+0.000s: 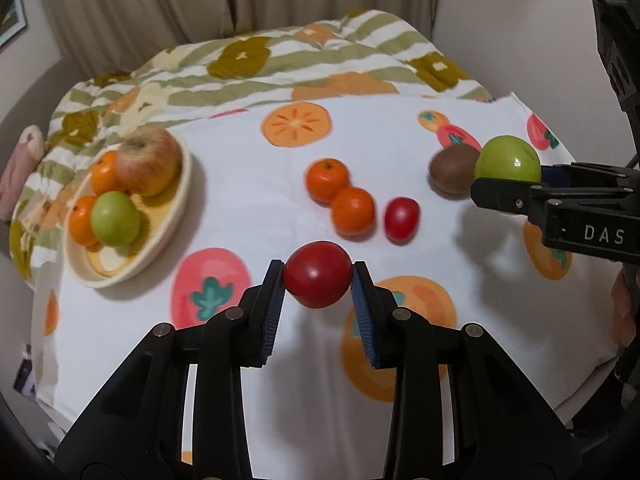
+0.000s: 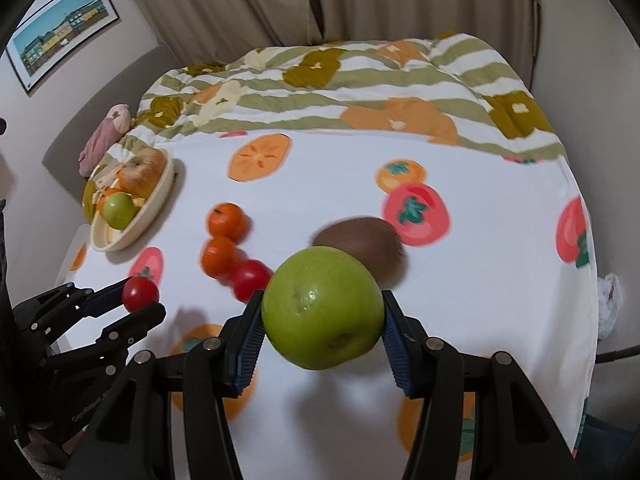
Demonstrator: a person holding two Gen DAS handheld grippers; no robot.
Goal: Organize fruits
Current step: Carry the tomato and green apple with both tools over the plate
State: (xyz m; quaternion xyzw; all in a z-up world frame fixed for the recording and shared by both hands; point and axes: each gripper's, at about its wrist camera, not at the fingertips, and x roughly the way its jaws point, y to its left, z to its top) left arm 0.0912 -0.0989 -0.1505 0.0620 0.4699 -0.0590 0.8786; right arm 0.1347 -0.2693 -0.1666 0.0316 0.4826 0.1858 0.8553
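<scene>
My left gripper is shut on a red tomato and holds it above the cloth; it also shows in the right wrist view. My right gripper is shut on a green apple, seen at the right in the left wrist view. On the cloth lie two oranges, a second red tomato and a brown kiwi. A cream bowl at the left holds a large apple, a green apple and two oranges.
A fruit-printed white cloth covers the surface. A striped green and orange quilt lies bunched behind it, with curtains beyond. A pink soft item sits at the far left. A framed picture hangs on the wall.
</scene>
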